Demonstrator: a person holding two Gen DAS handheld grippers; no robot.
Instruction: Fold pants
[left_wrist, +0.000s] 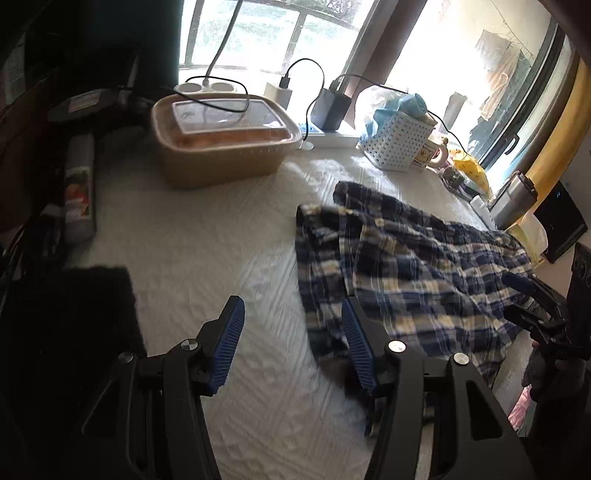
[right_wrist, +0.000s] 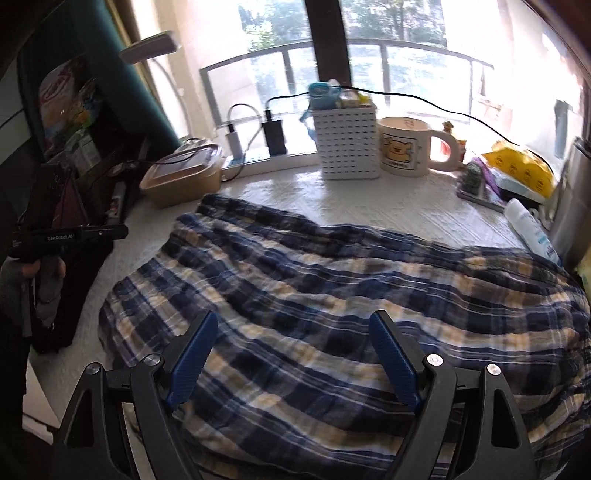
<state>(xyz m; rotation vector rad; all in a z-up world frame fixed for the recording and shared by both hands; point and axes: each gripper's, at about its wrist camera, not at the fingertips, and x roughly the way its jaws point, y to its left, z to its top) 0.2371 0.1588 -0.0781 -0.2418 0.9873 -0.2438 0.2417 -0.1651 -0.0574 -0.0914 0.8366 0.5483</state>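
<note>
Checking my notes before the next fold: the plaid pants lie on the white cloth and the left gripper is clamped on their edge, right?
Not quite. The left wrist view shows the left gripper open, nothing between its pads. The plaid pants do lie on the white cloth.

Pants (right_wrist: 332, 295) cropped at right edge

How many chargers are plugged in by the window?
2. A white charger stands on the power strip along the sill, and a dark charger sits right beside it, nearer the white basket. More could hide behind the basket.
</note>
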